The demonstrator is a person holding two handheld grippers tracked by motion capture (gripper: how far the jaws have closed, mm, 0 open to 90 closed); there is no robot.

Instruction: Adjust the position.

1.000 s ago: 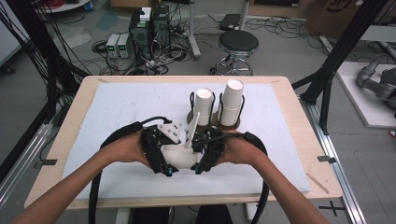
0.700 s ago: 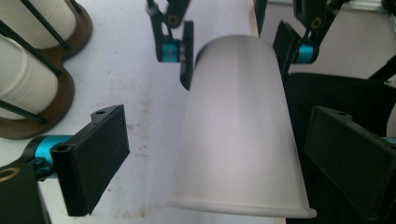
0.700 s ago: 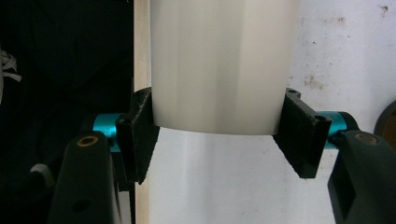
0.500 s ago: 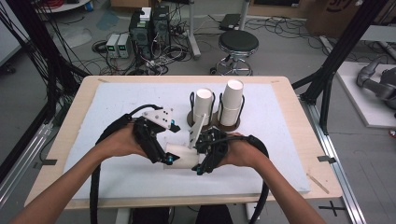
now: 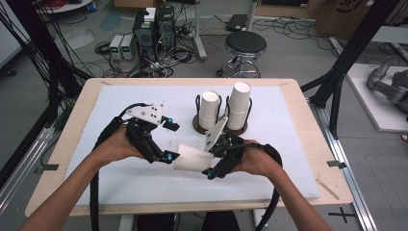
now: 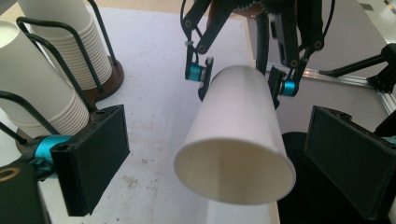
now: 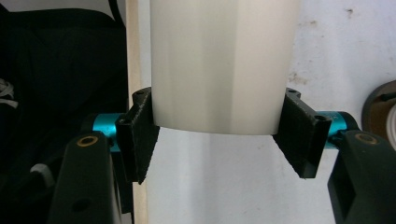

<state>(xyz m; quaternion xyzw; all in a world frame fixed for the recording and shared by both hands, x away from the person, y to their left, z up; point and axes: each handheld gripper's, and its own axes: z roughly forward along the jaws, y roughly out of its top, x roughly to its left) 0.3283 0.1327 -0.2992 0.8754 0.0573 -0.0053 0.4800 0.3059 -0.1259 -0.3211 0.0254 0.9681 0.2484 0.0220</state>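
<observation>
The right tool (image 5: 210, 166) is clamped on a white paper cup (image 5: 192, 157) near its bottom end, w/ both black pads pressing the cup's sides, as the right gripper view shows (image 7: 224, 65). The cup lies on its side in the air, just below the middle of the high view, above the white mat on the surface (image 5: 298, 91). Its open mouth points to the left tool (image 5: 171, 142).

The left tool's jaws stand wide apart w/ nothing between the pads. In the left gripper view the cup (image 6: 236, 140) hangs between and past them, not touching, and the right tool (image 6: 240, 81) holds its far end.

Two stacks of cups (image 5: 226, 108) stand upside down in a black wire holder (image 5: 198, 103), upper middle of the high view, just behind the right hand (image 5: 257, 161). The left hand (image 5: 115, 144) is at centre left.
</observation>
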